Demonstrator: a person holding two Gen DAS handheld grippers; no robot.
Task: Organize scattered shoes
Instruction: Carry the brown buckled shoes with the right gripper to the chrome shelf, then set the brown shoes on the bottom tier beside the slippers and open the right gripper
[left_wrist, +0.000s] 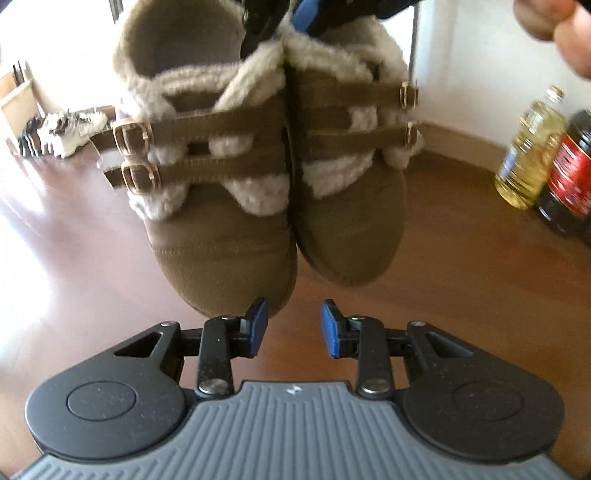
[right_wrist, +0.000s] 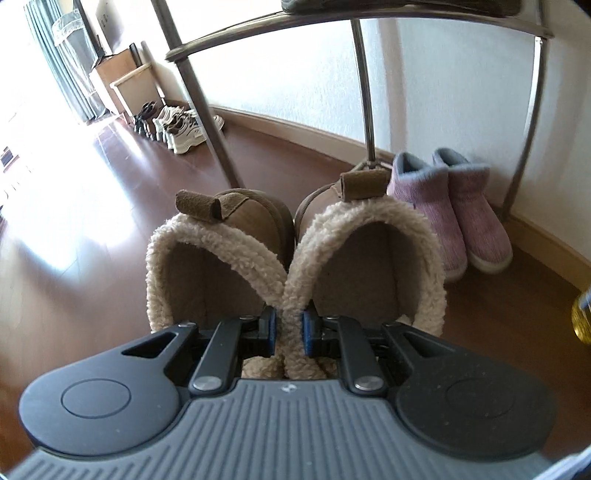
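Pair of brown fleece-lined buckle shoes: hanging side by side above the wooden floor, inner collars pinched together in the right tool. Left tool: pads slightly apart, nothing between them, just below the toes. Pink ankle boots: under the metal rack, by the wall.

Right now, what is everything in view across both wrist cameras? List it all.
brown boots: two, brown with cream fleece and buckles, hanging together, collars pinched
purple boots: two, purple with grey lining, on floor by wall under rack
rack: one, metal, against wall
white sneakers: a few, far along wall
oil bottle: one, yellow, on floor
dark bottle: one, red label, beside oil bottle
boxes: cardboard, far corner
right gripper: shut on brown boots
left gripper: nothing between its pads, below the toes
hand: top corner
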